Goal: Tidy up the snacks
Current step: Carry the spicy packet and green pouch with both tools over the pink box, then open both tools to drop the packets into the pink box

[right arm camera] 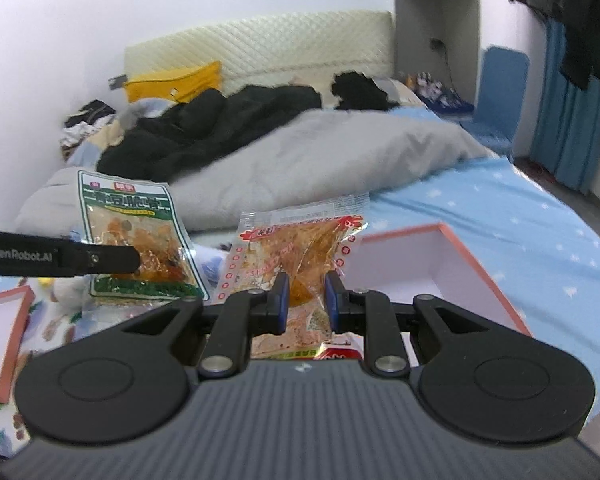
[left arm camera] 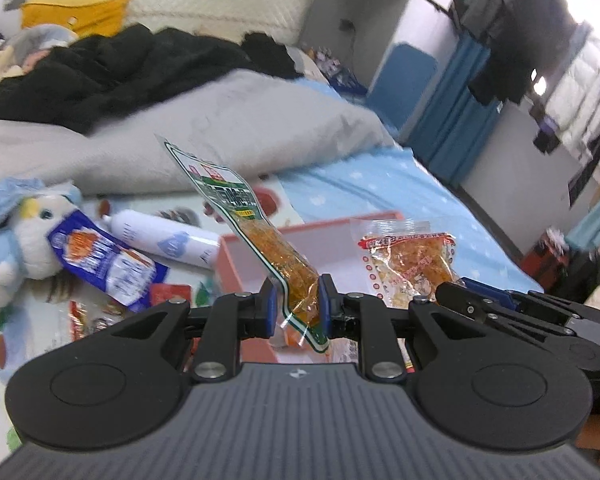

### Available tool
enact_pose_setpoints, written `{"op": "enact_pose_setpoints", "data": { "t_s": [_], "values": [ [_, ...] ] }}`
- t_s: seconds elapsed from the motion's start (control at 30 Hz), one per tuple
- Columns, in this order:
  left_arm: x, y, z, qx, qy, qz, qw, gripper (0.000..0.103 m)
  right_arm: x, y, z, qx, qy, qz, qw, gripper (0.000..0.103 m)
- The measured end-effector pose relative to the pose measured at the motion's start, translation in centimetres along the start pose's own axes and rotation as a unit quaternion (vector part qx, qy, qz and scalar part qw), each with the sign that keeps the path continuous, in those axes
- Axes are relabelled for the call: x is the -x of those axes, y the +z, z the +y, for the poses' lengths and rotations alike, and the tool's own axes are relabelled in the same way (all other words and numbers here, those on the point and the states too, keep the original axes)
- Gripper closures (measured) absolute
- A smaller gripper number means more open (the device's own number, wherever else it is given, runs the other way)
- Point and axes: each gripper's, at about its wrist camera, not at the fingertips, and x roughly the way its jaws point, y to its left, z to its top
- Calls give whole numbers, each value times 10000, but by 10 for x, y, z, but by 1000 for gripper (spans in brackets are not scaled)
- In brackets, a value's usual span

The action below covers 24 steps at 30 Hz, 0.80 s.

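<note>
The left gripper (left arm camera: 298, 304) pinches a green snack bag (left arm camera: 260, 236). The right gripper (right arm camera: 306, 300) pinches a red snack bag (right arm camera: 296, 256) beside the pink box (right arm camera: 452, 256).

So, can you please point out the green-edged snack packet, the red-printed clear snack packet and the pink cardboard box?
Green-edged snack packet (left arm camera: 236, 204): left wrist view, on its printed label.
Red-printed clear snack packet (right arm camera: 300, 240): right wrist view, on its upper middle.
Pink cardboard box (right arm camera: 476, 260): right wrist view, on its right rim.

At frame centre the right gripper (right arm camera: 303, 295) pinched a red-printed snack packet (right arm camera: 296, 252). At left, the left gripper (right arm camera: 138, 260) held a green-labelled packet (right arm camera: 132, 220); a pink-rimmed box (right arm camera: 460, 248) sat at right.
</note>
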Motion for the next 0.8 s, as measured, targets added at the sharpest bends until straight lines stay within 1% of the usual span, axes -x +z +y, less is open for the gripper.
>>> {"op": "enact_pose_setpoints", "data": {
  "t_s": [0.2, 0.37, 0.5, 0.53, 0.57, 0.6, 0.63, 0.67, 0.7, 0.77, 0.8],
  "values": [
    [-49, -8, -9, 26, -10, 430, 9991, 79, -23, -18, -26, -229, -114, 258, 9993, 81],
    [-83, -17, -15, -31, 69, 720, 9974, 78, -43, -31, -46, -334, -107, 489, 9982, 81],
    [-99, -25, -14, 8, 135, 884, 9960, 78, -57, -44, -52, -465, -230, 687, 9963, 78],
    [-101, -27, -13, 15, 156, 913, 9957, 77, -60, -46, -54, -479, -205, 711, 9961, 76],
    [-103, -29, -12, 29, 165, 933, 9955, 67, -61, -50, -55, -516, -143, 749, 9958, 73],
    [-105, -31, -11, 48, 169, 942, 9954, 58, -61, -54, -57, -573, -86, 786, 9952, 60],
    [-106, -32, -9, 78, 239, 942, 9952, 41, -62, -55, -59, -631, -89, 811, 9947, 51],
    [-107, -33, -8, 110, 359, 917, 9951, 34, -62, -57, -60, -682, -137, 814, 9943, 31],
    [-107, -35, -8, 125, 430, 897, 9950, 33, -62, -58, -62, -716, -181, 799, 9941, 20],
    [-106, -35, -6, 121, 446, 922, 9947, 31, -62, -57, -64, -778, -148, 782, 9938, 20],
    [-104, -35, -5, 115, 469, 907, 9947, 28, -61, -57, -65, -818, -118, 773, 9936, 20]
  ]
}}
